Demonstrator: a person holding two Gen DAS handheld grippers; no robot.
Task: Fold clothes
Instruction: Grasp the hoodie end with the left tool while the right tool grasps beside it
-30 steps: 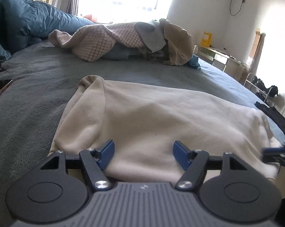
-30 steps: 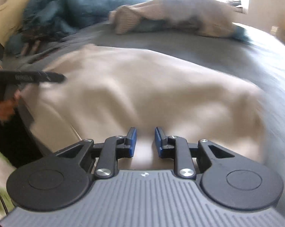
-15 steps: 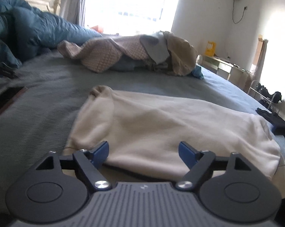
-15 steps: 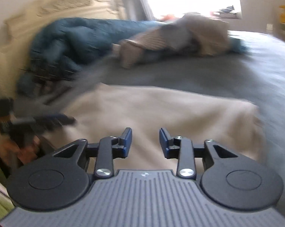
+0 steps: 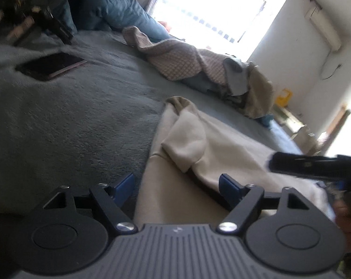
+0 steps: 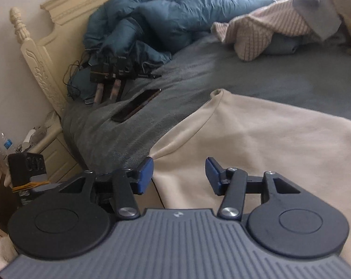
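Left gripper [image 5: 175,187] and right gripper [image 6: 178,173] both released, jaws having just moved, above cream sweatshirt [image 6: 257,139]; no legible writing; folded sleeve [image 5: 187,144] ahead, left view only.

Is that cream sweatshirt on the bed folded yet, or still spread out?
Partly folded: the sweatshirt has one sleeve turned in over its body; the rest lies flat on the bed.
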